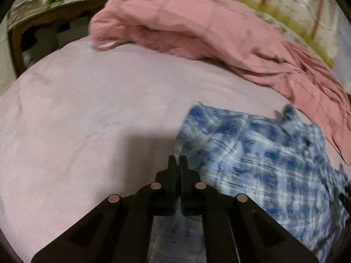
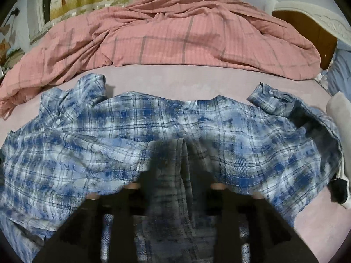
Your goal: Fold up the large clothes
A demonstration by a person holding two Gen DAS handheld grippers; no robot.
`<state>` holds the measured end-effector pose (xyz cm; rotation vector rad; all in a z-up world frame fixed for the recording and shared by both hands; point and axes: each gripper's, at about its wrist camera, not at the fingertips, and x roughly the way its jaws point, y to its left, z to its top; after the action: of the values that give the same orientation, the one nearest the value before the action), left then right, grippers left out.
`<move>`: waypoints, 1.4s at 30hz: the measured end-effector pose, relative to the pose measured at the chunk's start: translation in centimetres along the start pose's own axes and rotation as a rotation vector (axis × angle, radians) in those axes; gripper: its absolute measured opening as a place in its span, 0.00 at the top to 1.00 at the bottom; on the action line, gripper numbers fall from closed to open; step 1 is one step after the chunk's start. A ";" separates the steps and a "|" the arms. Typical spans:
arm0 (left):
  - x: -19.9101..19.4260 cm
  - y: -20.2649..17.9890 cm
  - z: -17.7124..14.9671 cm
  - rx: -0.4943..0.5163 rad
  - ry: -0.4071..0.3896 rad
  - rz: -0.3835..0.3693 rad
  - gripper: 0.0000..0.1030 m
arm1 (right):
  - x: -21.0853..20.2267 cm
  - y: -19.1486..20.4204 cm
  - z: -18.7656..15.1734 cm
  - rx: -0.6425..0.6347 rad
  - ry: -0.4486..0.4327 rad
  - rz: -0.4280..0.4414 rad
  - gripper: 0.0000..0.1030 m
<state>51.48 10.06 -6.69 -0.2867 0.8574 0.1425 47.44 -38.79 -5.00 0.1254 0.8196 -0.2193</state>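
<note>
A blue and white plaid shirt [image 2: 153, 118] lies spread and rumpled on the pale pink bed sheet [image 2: 175, 76], with a cuffed sleeve [image 2: 272, 100] at the right. My right gripper [image 2: 184, 153] is shut on a fold of the shirt, and cloth drapes over its fingers. In the left wrist view the shirt [image 1: 274, 166] is blurred at the lower right. My left gripper [image 1: 178, 162] is shut on the shirt's edge, and fabric runs down between its fingers above the sheet [image 1: 87, 109].
A crumpled pink checked duvet [image 2: 175, 37] lies along the far side of the bed; it also shows in the left wrist view [image 1: 186, 28]. A wooden headboard [image 2: 307, 26] and a pillow [image 2: 340, 72] are at the right. A dark wooden table [image 1: 43, 19] stands beyond the bed.
</note>
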 end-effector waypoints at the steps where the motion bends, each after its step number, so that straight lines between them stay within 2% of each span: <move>1: 0.5 0.4 0.0 -0.018 0.013 0.000 0.97 | 0.0 0.0 0.0 0.005 -0.003 0.011 0.40; 3: 1.0 1.0 -0.1 -0.046 0.034 -0.010 0.97 | 0.5 -0.2 -0.1 0.019 0.029 0.051 0.40; 5: 1.0 0.6 0.0 -0.027 0.027 0.006 0.97 | 1.3 -0.2 -0.3 0.025 0.070 0.081 0.40; 8: 1.0 -0.7 -0.4 0.043 0.019 0.079 0.96 | 2.1 0.2 -0.7 0.003 0.095 0.048 0.40; 11: -0.1 -1.2 -0.4 0.073 -0.019 0.130 0.80 | 1.5 0.3 -0.5 -0.006 0.073 0.031 0.40; 12: -0.8 -1.2 -0.3 0.075 -0.045 0.131 0.65 | 0.9 0.2 -0.4 -0.012 0.054 0.015 0.40; 13: -1.7 -1.2 -0.2 0.074 -0.078 0.126 0.50 | 0.2 0.0 -0.1 -0.020 0.033 -0.012 0.40; 17: -5.1 -1.8 0.5 0.077 -0.188 0.042 0.39 | -2.5 -1.7 1.4 -0.048 -0.068 -0.110 0.33; 19: -6.6 -2.7 0.5 0.091 -0.230 -0.005 0.27 | -3.3 -3.7 2.7 -0.015 -0.080 -0.132 0.32; 23: -7.9 -5.6 0.1 0.176 -0.275 -0.034 0.20 | -3.9 -8.9 5.0 0.062 -0.095 -0.217 0.32; 26: -7.7 -6.7 -0.2 0.199 -0.279 -0.026 0.17 | -3.4 -13.0 6.2 0.045 -0.108 -0.439 0.32; 29: -6.9 -7.1 -0.3 0.207 -0.257 -0.016 0.17 | -1.6 -15.9 5.9 -0.019 -0.068 -0.577 0.32; 32: -6.6 -7.8 -0.8 0.231 -0.264 0.018 0.17 | 1.2 -18.6 4.8 -0.007 0.009 -0.569 0.32; 33: -6.5 -8.0 -0.9 0.234 -0.264 0.024 0.17 | 2.2 -19.2 4.7 0.016 0.033 -0.551 0.34; 35: -6.5 -8.1 -1.1 0.234 -0.266 0.026 0.17 | 3.1 -19.1 4.4 0.020 0.043 -0.551 0.49; 37: -6.5 -8.0 -1.1 0.228 -0.267 0.032 0.17 | 3.3 -18.8 4.4 0.005 0.028 -0.550 0.91; 38: -6.5 -7.9 -1.1 0.224 -0.268 0.033 0.17 | 3.1 -18.7 4.4 0.015 0.022 -0.539 0.97; 42: -6.9 -7.6 -1.0 0.202 -0.274 0.027 0.17 | 0.0 -17.8 4.9 0.067 -0.065 -0.457 0.97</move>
<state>48.12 2.50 -0.60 -0.0633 0.5979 0.1155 46.64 -57.03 -2.12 -0.0080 0.7680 -0.6783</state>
